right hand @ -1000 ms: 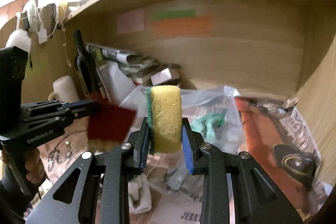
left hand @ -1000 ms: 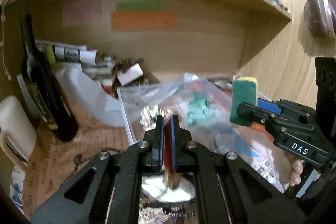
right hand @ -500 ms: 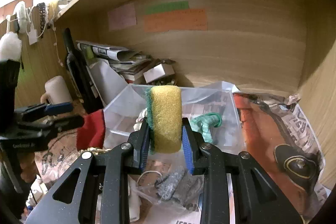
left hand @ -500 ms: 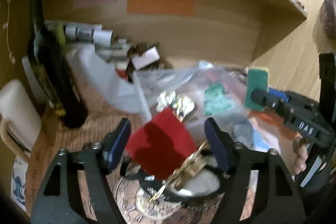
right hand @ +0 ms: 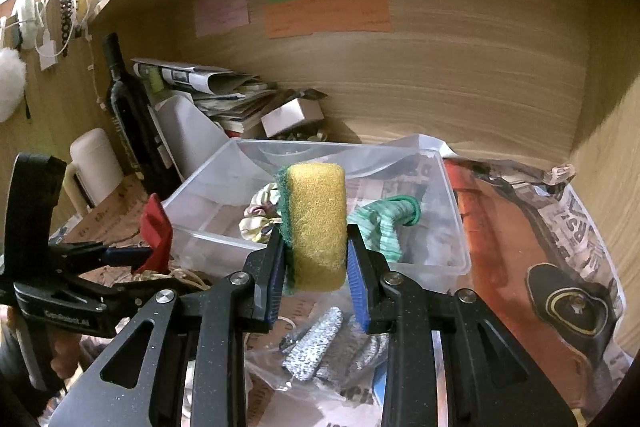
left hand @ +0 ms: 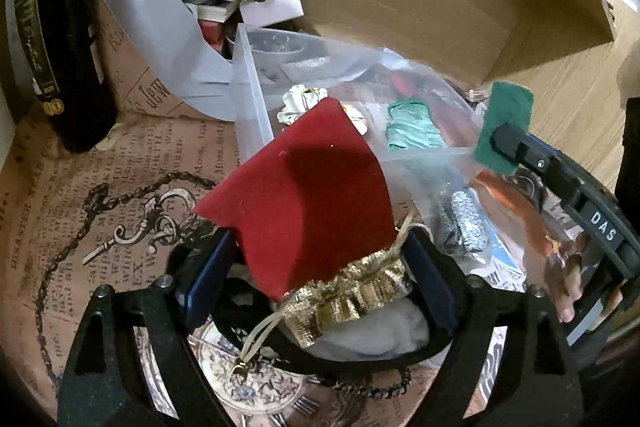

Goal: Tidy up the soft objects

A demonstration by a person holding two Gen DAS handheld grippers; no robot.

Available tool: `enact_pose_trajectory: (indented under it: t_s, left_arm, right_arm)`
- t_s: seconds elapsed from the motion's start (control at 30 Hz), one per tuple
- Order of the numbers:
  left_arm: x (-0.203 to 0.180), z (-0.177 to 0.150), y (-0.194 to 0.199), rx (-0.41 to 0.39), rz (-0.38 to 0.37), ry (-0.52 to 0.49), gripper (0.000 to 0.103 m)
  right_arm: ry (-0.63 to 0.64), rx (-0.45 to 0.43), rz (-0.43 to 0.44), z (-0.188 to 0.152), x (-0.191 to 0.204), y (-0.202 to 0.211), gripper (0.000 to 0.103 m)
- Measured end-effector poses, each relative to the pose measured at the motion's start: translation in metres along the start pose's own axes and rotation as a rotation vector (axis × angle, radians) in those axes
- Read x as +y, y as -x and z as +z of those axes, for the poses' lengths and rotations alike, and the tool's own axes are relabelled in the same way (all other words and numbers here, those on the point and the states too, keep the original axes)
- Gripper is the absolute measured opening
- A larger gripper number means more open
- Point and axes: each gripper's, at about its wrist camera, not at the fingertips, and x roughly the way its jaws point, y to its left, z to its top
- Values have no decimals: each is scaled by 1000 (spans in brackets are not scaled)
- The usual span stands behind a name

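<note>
The right gripper [right hand: 316, 263] squeezes a yellow sponge [right hand: 318, 227] with a green scrubby side. The sponge stands up tall between the two blue pads, and both pads press on it. Under this gripper lies a see-through bag with a silver sparkly thing [right hand: 314, 345] inside.

The left gripper [left hand: 316, 275] has its jaws spread wide apart. A red pouch [left hand: 304, 195] with a gold frilly top [left hand: 348, 301] sits between the jaws. The pouch leans against the left blue pad [left hand: 206, 277], but the right pad is a little way off from it, so nothing pinches it. A thin gold string hangs down from the frilly top. Under the pouch is something white and soft in a dark ring.

Just past both grippers is a clear plastic box [right hand: 456, 227]. Inside it lie a flowery scrunchie [right hand: 260, 217] and a mint-green cloth thing [right hand: 384, 223]. They are near each other but do not touch.

To the left of the box stands a dark bottle [right hand: 128, 115], with a white mug [right hand: 94, 167] near it. Behind the box are rolled papers [right hand: 200, 77] and a small white box [right hand: 292, 115]. Far back, on the wooden wall, are pink, green and orange paper notes [right hand: 326, 15].
</note>
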Motion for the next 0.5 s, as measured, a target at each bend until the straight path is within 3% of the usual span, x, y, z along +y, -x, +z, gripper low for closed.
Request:
enact_pose_trajectory:
  t_s: [0.23, 0.37, 0.5]
  left_arm:
    - [5, -5, 4, -1, 5, -10, 42]
    - [4, -10, 20, -45, 46, -39, 31]
    - [-1, -9, 46, -116, 63, -65, 30]
  right_arm:
    - [-3, 4, -7, 1, 0, -3, 26]
    - [-1, 4, -3, 1, 0, -3, 26]
    - [3, 1, -5, 3, 0, -3, 26]
